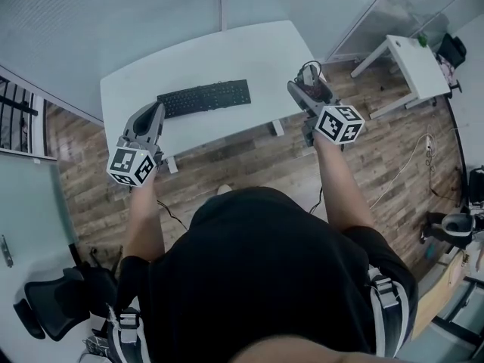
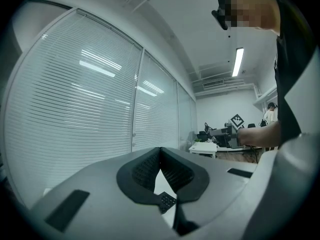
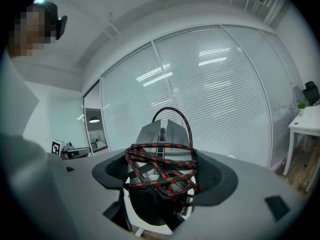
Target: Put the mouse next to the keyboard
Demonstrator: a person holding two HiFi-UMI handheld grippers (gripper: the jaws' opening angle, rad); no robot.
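Observation:
A black keyboard (image 1: 205, 97) lies on the white desk (image 1: 249, 51), left of its middle. My right gripper (image 1: 308, 88) hovers over the desk's right corner, shut on a grey mouse (image 3: 163, 134) wrapped in its black-and-red cord (image 3: 161, 170). The mouse (image 1: 311, 78) shows between the jaws in the head view too. My left gripper (image 1: 152, 116) hangs over the desk's front left part, left of the keyboard, its jaws shut with nothing between them. A corner of the keyboard (image 2: 167, 201) peeks below the left gripper (image 2: 160, 160).
A second white desk (image 1: 412, 60) stands at the far right on the wooden floor (image 1: 249, 165). Window blinds (image 1: 113, 13) run along the far side. A black office chair (image 1: 53, 305) sits at the lower left.

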